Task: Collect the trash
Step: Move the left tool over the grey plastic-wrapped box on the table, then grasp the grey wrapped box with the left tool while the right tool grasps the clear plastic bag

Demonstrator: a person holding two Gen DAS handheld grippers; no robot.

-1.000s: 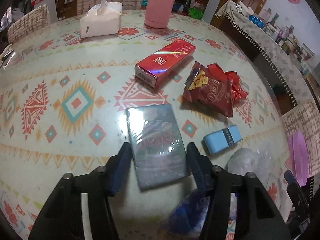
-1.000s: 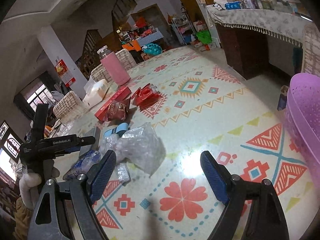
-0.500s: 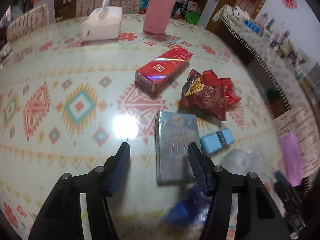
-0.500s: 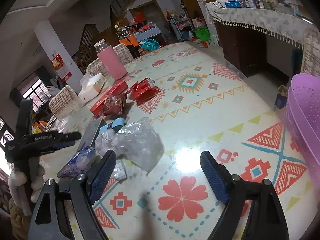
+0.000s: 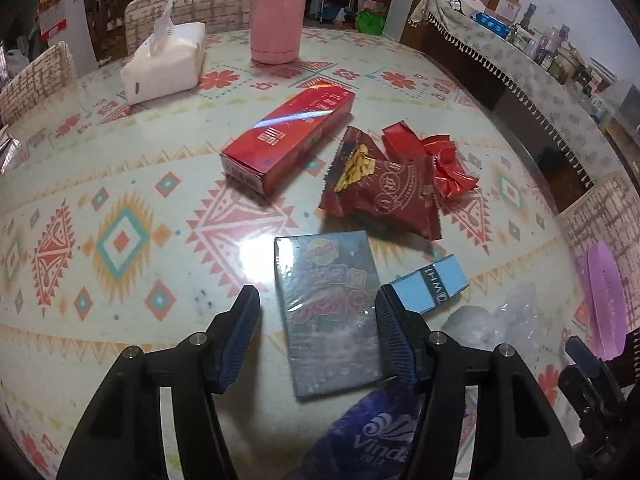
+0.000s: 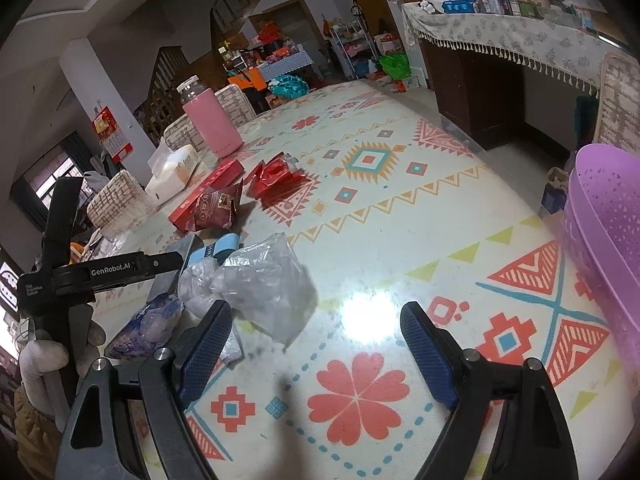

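Beside the blue box (image 5: 430,283), both claws gape over the grey packet (image 5: 330,308).

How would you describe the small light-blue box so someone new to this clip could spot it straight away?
Start at the tall pink bottle at the far side of the patterned table and come toward the camera past the long red carton and the dark red snack bag. The small light-blue box lies just beyond, beside the flat grey shrink-wrapped pack. It alone is pale blue with a dark band.
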